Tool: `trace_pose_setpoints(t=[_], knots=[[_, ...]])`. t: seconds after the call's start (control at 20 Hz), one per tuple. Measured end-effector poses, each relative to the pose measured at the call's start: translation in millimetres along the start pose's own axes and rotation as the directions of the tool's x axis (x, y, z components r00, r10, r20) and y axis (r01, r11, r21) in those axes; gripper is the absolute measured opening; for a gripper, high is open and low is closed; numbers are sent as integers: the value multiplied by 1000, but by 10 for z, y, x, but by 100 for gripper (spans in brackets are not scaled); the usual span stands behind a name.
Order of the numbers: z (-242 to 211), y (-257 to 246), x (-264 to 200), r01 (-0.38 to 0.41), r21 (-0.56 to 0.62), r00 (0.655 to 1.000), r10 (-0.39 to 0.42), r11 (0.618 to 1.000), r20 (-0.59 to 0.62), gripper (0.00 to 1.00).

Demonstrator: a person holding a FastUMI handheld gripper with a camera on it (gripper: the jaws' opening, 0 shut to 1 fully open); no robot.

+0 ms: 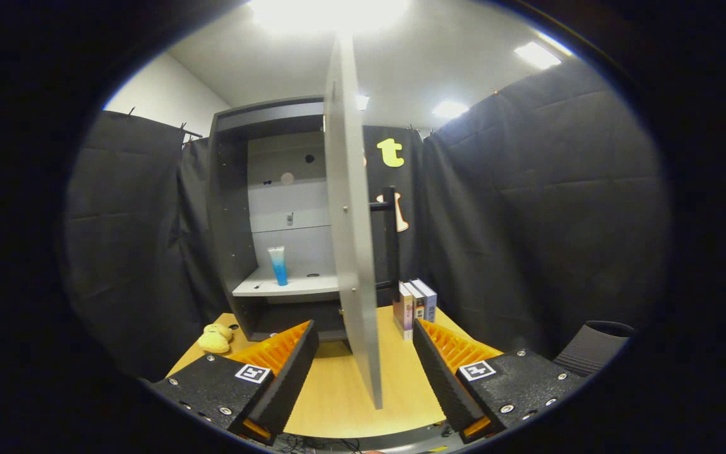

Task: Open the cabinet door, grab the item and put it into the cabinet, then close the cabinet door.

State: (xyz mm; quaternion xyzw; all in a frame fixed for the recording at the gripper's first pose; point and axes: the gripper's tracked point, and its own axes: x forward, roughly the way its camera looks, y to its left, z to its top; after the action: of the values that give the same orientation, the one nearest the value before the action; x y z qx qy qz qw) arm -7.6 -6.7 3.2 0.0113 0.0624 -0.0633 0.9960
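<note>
A grey cabinet (243,208) stands on the wooden table (338,391), its door (350,252) swung wide toward me and seen nearly edge-on. A black bar handle (391,239) sits on the door's right face. Inside, a blue and white tube (278,265) stands upright on the white shelf (293,287). My gripper (366,350) is open, its fingers on either side of the door's lower edge without touching it. Nothing is held.
A yellow plush toy (215,338) lies on the table left of the cabinet's base. Several books (414,306) stand upright to the right of the door. A dark ribbed bin (593,347) sits at the far right beside the table.
</note>
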Motion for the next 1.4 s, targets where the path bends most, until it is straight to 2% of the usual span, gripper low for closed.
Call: trace_pose_setpoints(t=[0.3, 0.55, 0.75, 0.85, 1.05, 1.4], knots=[[219, -579, 493, -22, 2, 1000, 22, 1000, 6, 93], [342, -573, 937, -101, -27, 995, 101, 994, 4, 93], [348, -480, 942, -119, -15, 993, 119, 993, 3, 92], [315, -361, 892, -124, 19, 992, 124, 992, -6, 92], [296, -40, 785, -130, 4, 992, 130, 992, -6, 92], [214, 881, 648, -131, 19, 991, 131, 991, 12, 92]])
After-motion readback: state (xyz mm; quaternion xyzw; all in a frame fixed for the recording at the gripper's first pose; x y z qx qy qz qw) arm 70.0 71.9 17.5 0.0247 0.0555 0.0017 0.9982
